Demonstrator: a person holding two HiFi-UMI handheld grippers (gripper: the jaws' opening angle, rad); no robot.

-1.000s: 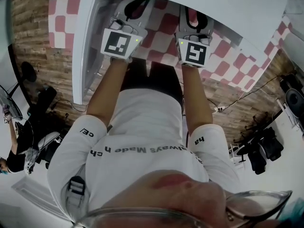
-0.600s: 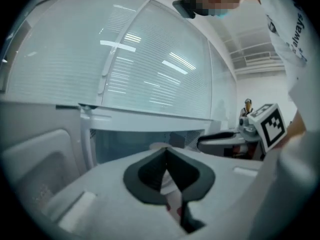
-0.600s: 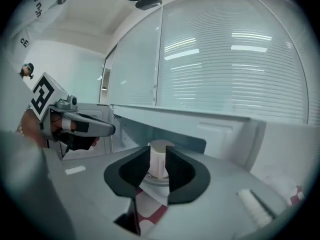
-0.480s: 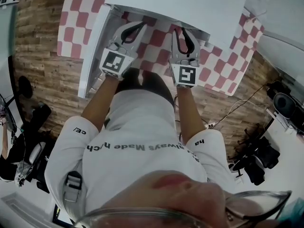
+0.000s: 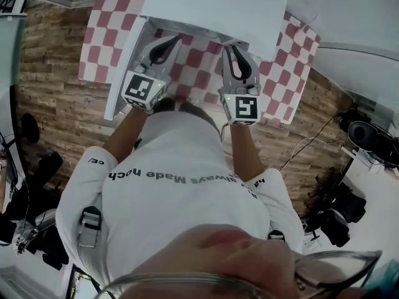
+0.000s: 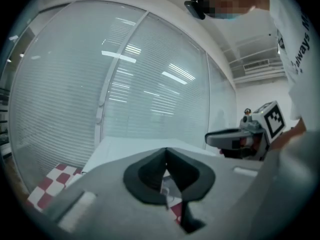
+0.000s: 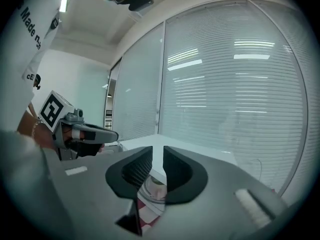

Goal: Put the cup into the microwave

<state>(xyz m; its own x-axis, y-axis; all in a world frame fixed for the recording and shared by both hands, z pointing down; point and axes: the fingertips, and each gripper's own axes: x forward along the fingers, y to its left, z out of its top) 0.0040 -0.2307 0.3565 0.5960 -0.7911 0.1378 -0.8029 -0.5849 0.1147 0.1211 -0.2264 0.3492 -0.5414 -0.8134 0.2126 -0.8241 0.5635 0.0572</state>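
Observation:
A white microwave (image 5: pixel 212 5) stands at the far side of a table under a red-and-white checked cloth (image 5: pixel 283 73). A white panel (image 5: pixel 120 80) juts out at its left; it looks like the door. My left gripper (image 5: pixel 163 44) and right gripper (image 5: pixel 232 47) hover side by side over the cloth, just in front of the microwave. The left jaws meet at the tip and hold nothing. The right jaws stand a narrow slit apart, also with nothing in them. Below the right jaws, something clear like a glass cup (image 7: pixel 152 189) shows on the cloth. The head view hides it.
Wooden floor (image 5: pixel 56 73) lies left and right of the table. Dark gear and cables (image 5: pixel 349 192) sit on the floor at the right, with more dark gear (image 5: pixel 31 185) at the left. A glass wall with blinds (image 6: pixel 125 84) rises behind the microwave.
Both grippers have drawn back from under the microwave's front edge and now lie in full view over the cloth. The head view has widened, showing more of the table.

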